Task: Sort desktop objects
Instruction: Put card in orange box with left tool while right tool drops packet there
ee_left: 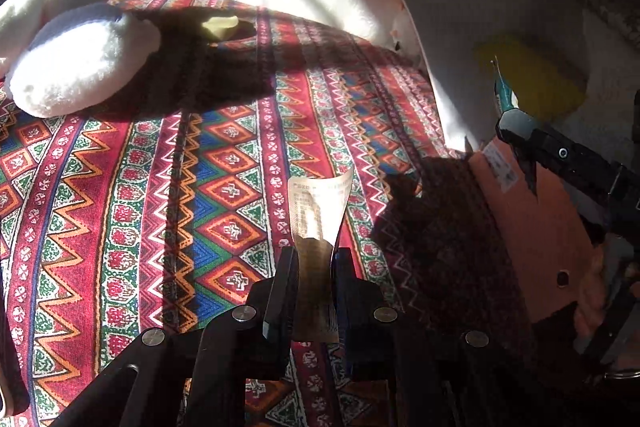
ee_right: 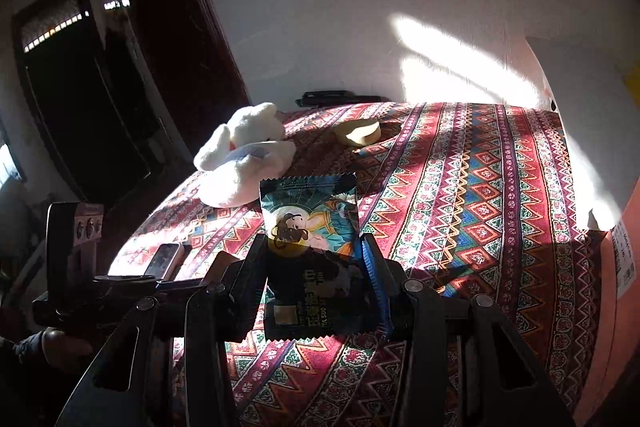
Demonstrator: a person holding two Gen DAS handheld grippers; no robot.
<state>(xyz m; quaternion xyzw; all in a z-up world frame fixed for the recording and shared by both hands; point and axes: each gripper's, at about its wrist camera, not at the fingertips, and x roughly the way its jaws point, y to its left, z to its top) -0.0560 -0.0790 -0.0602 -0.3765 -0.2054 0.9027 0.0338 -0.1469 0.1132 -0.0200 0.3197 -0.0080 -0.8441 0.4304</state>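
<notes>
My left gripper (ee_left: 316, 259) is shut on a thin tan sachet (ee_left: 320, 205), held upright above the patterned tablecloth (ee_left: 160, 187). My right gripper (ee_right: 314, 251) is shut on a teal snack packet (ee_right: 310, 223) printed with a cartoon figure; the same packet's edge (ee_left: 505, 93) and the right gripper's finger (ee_left: 520, 131) show at the right of the left wrist view. A white plush toy (ee_left: 76, 67) (ee_right: 248, 155) lies at the far left of the table. A pale round block (ee_left: 220, 26) (ee_right: 358, 132) sits near the back edge.
An orange box (ee_left: 540, 219) (ee_right: 612, 291) stands at the table's right edge. A yellow object (ee_left: 532, 75) lies beyond it on the floor. A dark flat item (ee_right: 326, 98) rests against the white wall. The left gripper's body with a phone-like screen (ee_right: 164, 259) is at left.
</notes>
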